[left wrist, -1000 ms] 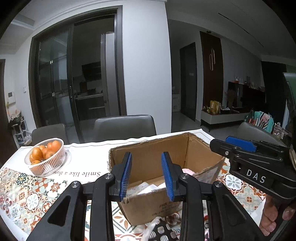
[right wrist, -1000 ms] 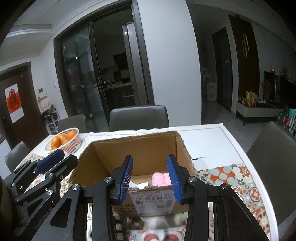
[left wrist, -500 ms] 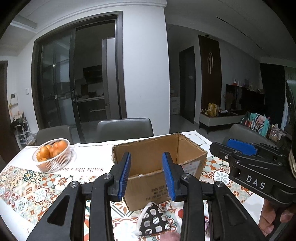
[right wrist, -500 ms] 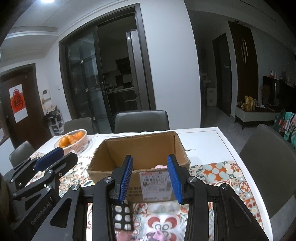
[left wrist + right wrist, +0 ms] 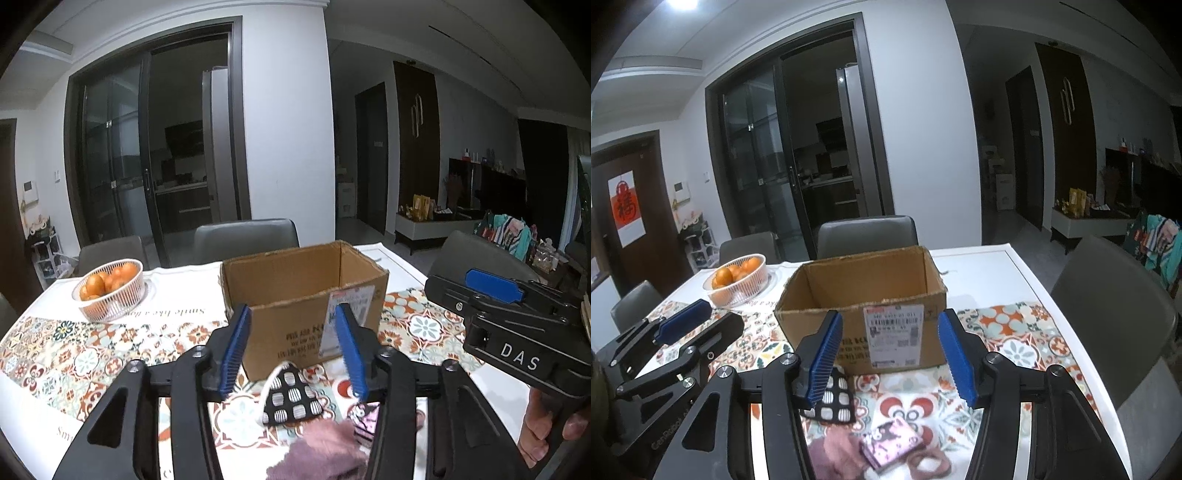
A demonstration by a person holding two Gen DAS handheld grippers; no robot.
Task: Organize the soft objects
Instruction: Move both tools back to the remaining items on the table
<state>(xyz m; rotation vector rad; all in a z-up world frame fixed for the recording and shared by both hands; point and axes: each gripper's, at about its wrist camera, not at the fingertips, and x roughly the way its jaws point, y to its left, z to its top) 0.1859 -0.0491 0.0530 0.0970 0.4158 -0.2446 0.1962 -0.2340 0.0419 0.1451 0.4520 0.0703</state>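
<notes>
An open cardboard box stands on the patterned tablecloth. In front of it lie a black-and-white patterned pouch, a mauve fuzzy cloth, a pink printed pouch and a pinkish hair band. My left gripper hovers above the pouch with its jaws opening and nothing between them. My right gripper hangs over the same pile, jaws opening, empty. Each gripper shows from the side in the other's view: the right gripper, the left gripper.
A white basket of oranges sits at the back left of the table. Grey chairs stand behind and to the right. The white table edge runs along the right.
Both grippers have pulled back from over the box, so it looks smaller and the soft things in front of it have come into view. Both pairs of jaws have widened.
</notes>
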